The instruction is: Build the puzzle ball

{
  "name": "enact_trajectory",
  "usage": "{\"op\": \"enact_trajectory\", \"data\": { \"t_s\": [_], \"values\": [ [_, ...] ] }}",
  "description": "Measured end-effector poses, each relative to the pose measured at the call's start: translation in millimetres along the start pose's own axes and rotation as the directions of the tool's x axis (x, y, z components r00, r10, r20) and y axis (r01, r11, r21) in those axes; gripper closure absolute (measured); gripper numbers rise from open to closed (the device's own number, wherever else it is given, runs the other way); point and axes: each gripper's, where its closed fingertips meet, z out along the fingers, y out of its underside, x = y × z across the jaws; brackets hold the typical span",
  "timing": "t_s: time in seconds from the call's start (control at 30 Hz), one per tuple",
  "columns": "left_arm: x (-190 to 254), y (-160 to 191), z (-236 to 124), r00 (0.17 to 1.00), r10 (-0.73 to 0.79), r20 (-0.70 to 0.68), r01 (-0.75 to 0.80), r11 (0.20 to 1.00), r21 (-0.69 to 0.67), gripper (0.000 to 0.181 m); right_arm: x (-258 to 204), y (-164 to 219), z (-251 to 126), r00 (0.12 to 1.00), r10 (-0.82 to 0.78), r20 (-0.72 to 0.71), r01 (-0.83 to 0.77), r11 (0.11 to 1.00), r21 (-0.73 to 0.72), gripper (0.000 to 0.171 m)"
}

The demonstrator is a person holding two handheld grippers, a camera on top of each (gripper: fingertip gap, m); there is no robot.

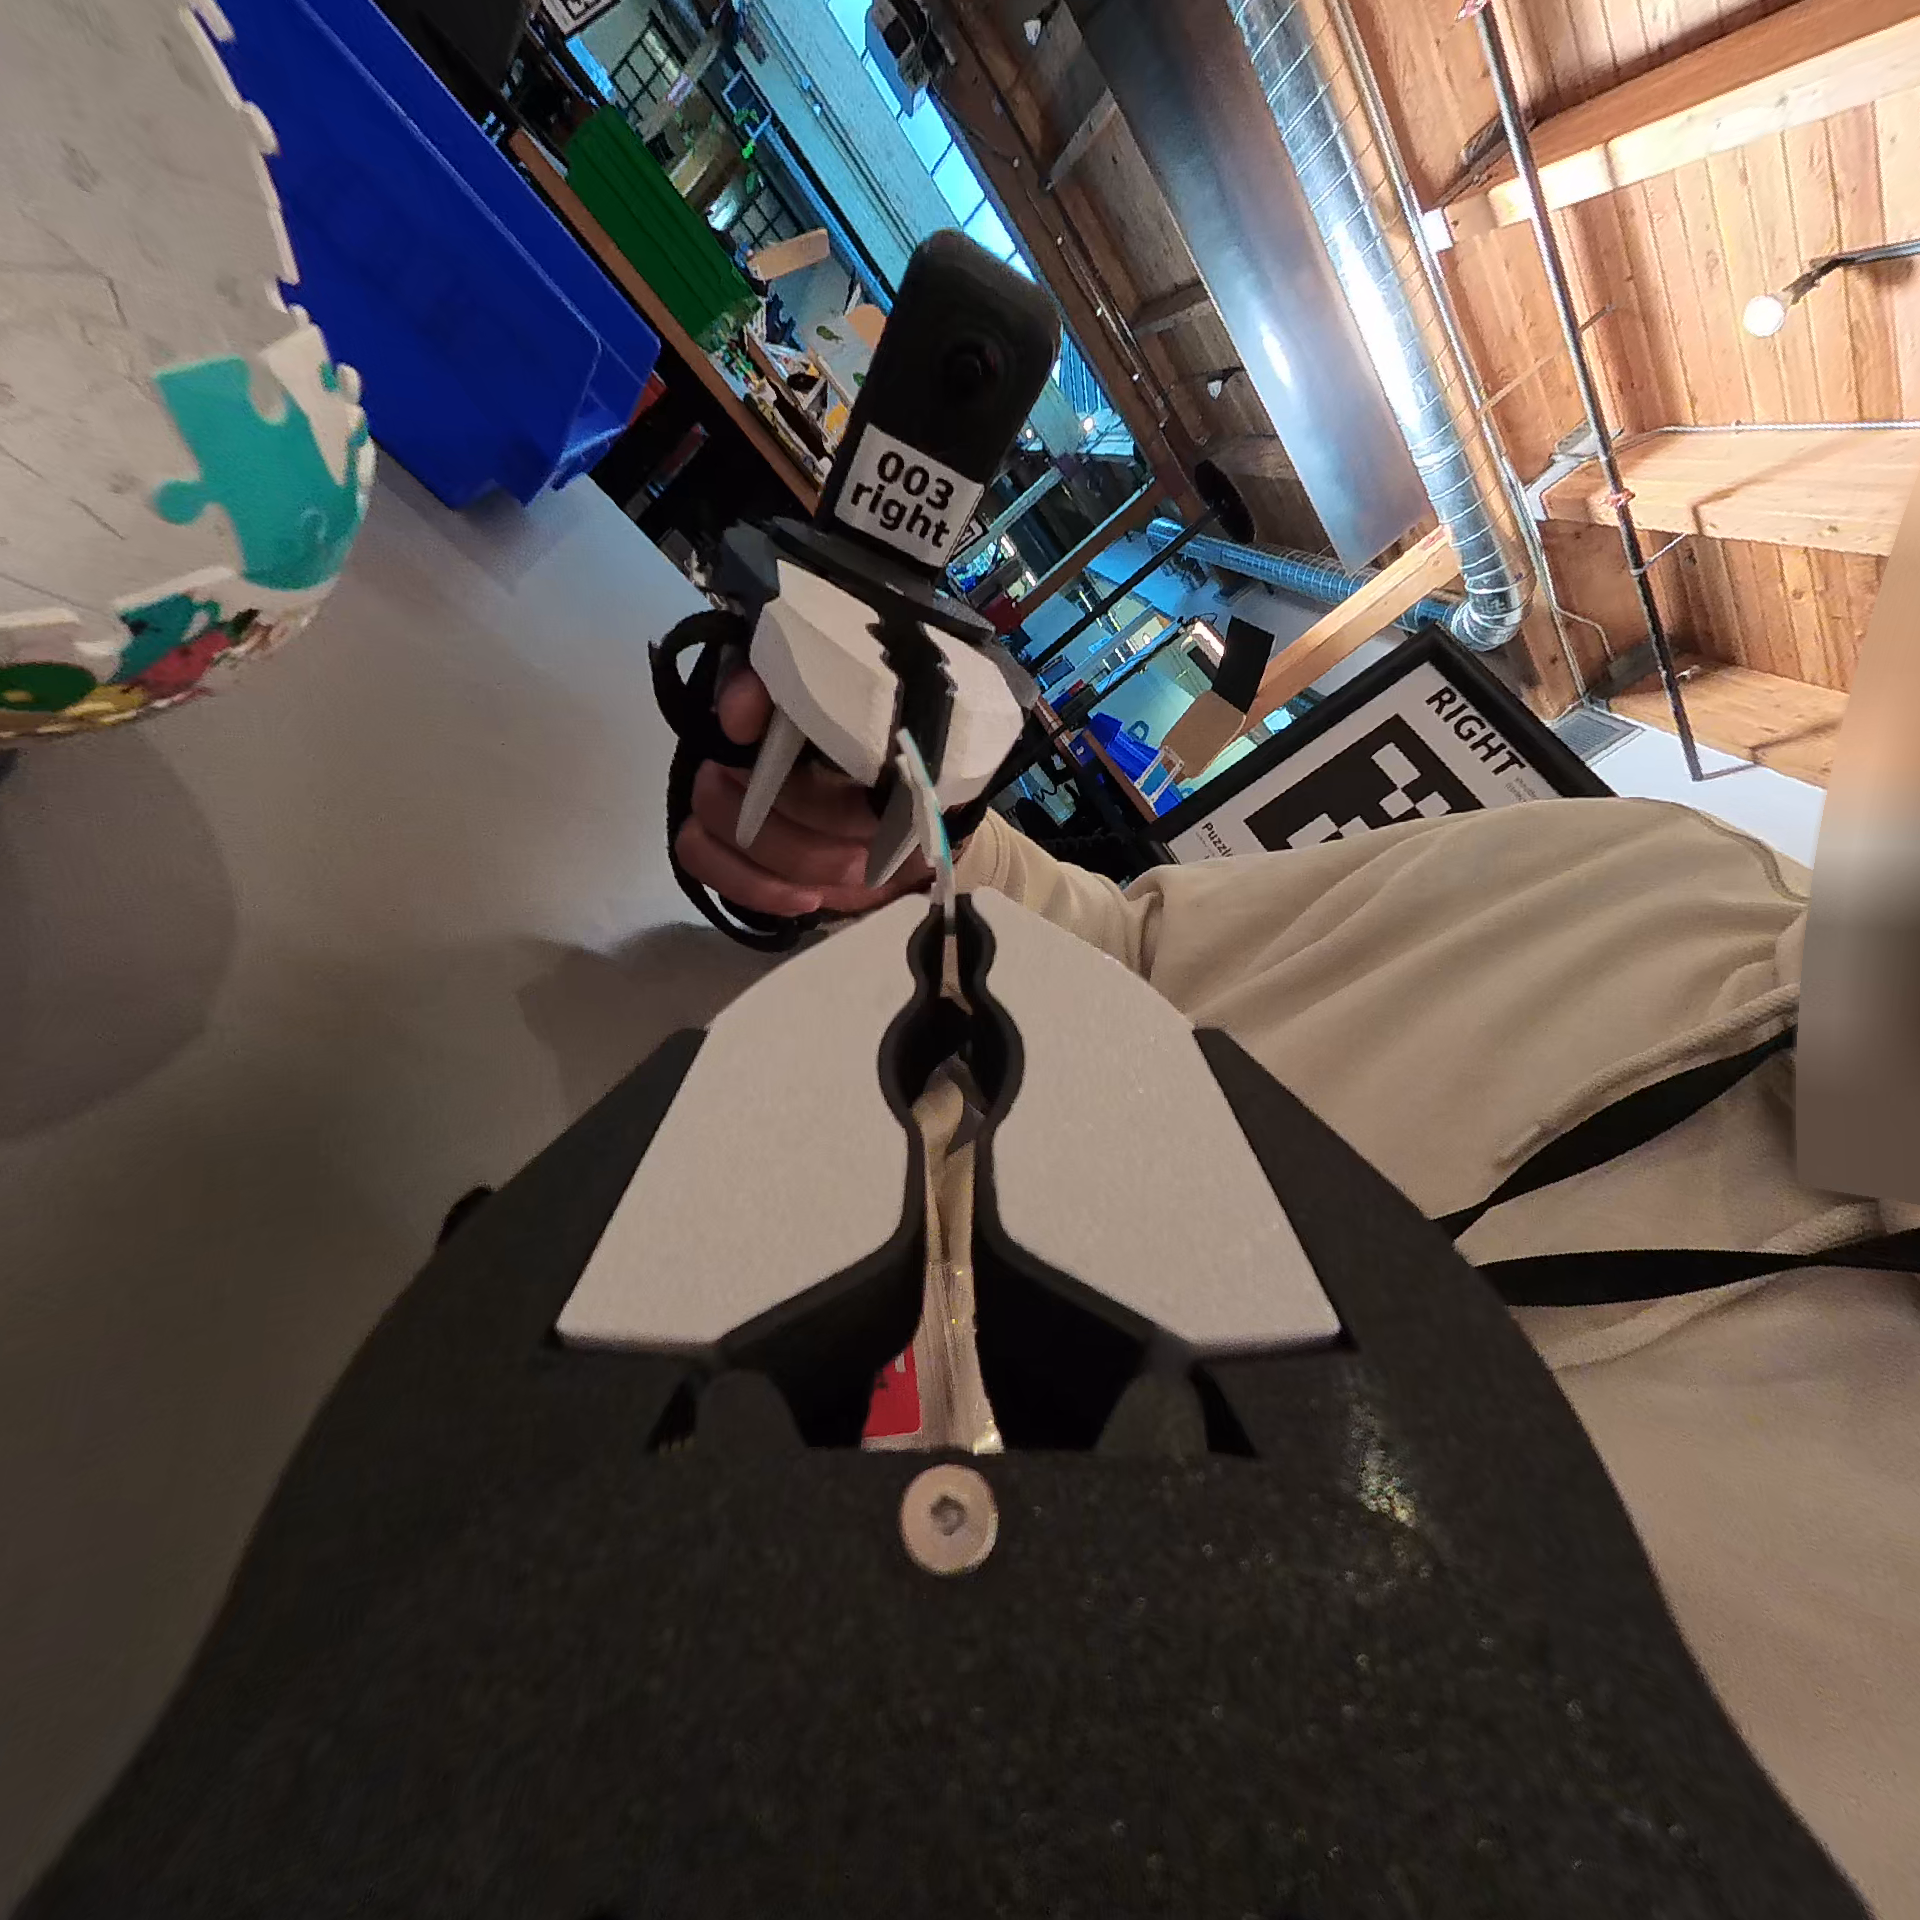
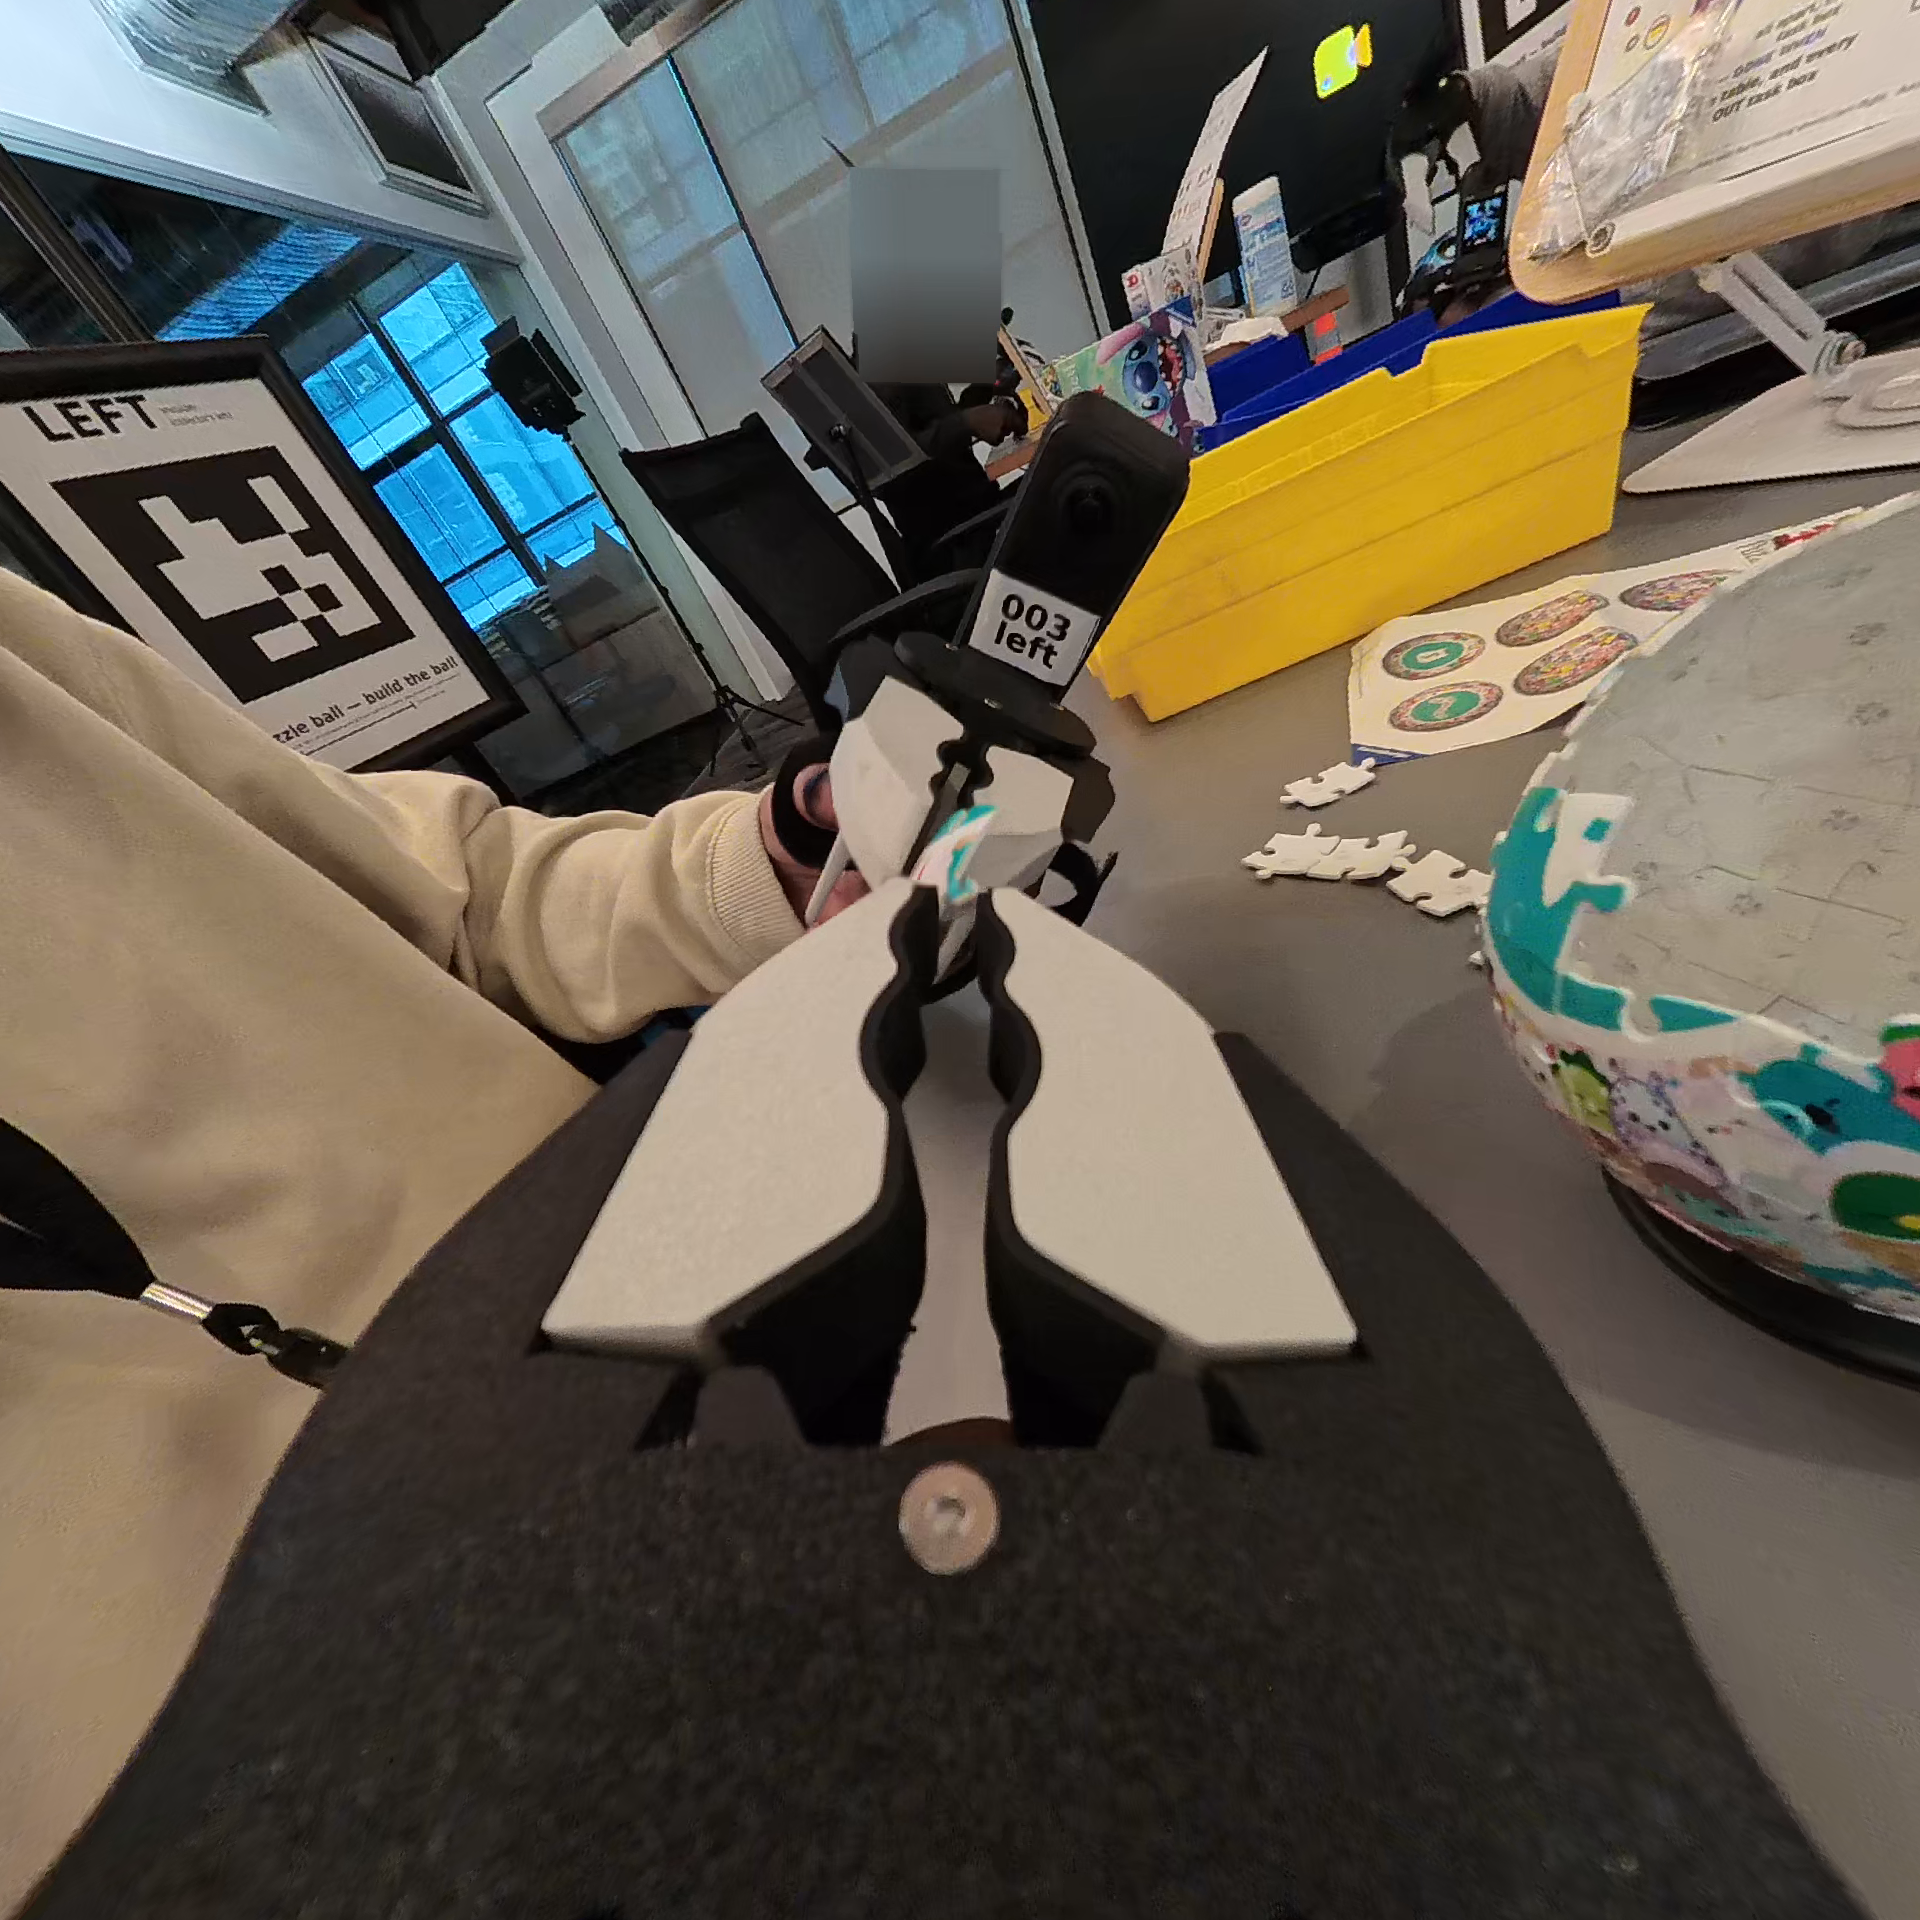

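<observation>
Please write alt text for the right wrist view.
The right gripper and the left gripper meet tip to tip at one small puzzle piece above a grey table. A half-built puzzle ball stands at the right.

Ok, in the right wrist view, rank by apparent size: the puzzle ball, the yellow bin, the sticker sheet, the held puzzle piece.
1. Puzzle ball, though nearness inflates it
2. Yellow bin
3. Sticker sheet
4. Held puzzle piece
</observation>
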Motion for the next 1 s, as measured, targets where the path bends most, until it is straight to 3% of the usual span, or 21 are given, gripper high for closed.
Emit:
{"op": "enact_trajectory", "data": {
  "t_s": [1.0],
  "values": [
    [0, -13, -12, 1.000, -0.004, 0.014, 0.003, 0.997, 0.079, 0.180, -6, 19, 7, 0.999, 0.020, 0.038, -0.016, 0.994, -0.107, 0.169]
  ]
}}
